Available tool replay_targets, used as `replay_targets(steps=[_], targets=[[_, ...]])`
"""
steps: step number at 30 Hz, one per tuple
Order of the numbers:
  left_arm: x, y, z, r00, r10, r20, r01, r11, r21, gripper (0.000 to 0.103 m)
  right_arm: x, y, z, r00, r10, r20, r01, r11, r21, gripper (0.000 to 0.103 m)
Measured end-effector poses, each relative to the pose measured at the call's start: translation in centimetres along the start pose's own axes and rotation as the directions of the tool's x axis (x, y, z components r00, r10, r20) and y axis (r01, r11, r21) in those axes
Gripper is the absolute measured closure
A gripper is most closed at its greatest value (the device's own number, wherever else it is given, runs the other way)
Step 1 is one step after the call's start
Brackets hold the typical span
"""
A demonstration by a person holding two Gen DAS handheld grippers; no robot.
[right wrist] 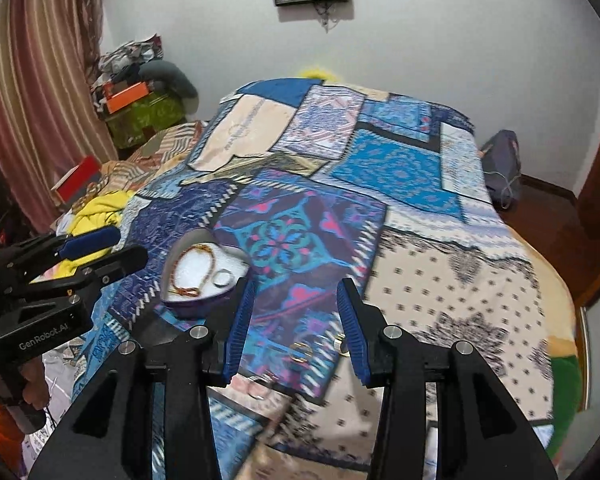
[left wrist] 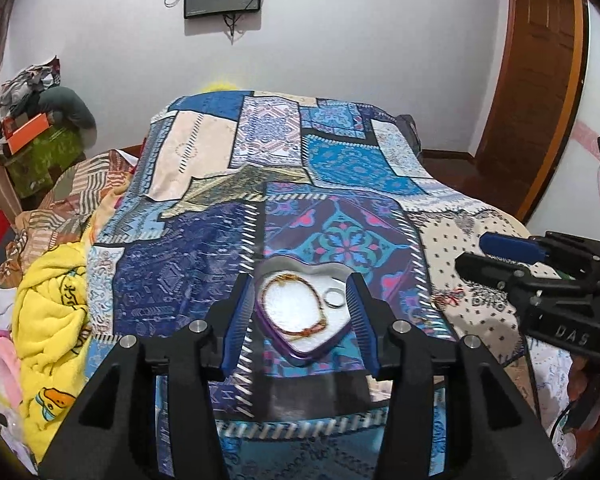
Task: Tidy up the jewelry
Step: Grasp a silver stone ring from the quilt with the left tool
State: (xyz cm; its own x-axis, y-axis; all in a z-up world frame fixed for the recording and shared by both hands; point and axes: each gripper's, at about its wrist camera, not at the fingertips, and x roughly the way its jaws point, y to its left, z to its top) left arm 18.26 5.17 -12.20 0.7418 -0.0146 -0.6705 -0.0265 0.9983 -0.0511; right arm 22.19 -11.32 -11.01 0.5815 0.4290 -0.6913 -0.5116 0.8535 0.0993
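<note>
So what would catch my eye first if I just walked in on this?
Probably the patchwork quilt in blues and purples that covers the whole bed. On it lies a heart-shaped tin with a bracelet and a silver ring on its white lining. The left gripper hovers open over the tin, and the right gripper hangs open beside it above loose gold rings on the quilt.

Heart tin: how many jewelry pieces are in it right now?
2. A beaded bracelet lies looped on the white lining of the heart tin, and a silver ring sits beside it near the right lobe. Nothing appears hidden.
</note>
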Motion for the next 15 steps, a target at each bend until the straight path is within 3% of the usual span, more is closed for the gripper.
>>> replay_targets(steps=[8,15], targets=[[1.5,-3.4,-1.3,0.996,-0.054,-0.072,0.057,0.998,0.036,0.055,-1.6,-4.2,-2.0,0.998,-0.056,-0.018,0.057,0.996,0.066,0.063],[4.3,-6.3,-3.3,0.98,-0.109,-0.166,0.12,0.991,0.06,0.055,-0.4,-7.0,-4.7,0.992,-0.076,-0.101,0.088,0.99,0.113,0.063]])
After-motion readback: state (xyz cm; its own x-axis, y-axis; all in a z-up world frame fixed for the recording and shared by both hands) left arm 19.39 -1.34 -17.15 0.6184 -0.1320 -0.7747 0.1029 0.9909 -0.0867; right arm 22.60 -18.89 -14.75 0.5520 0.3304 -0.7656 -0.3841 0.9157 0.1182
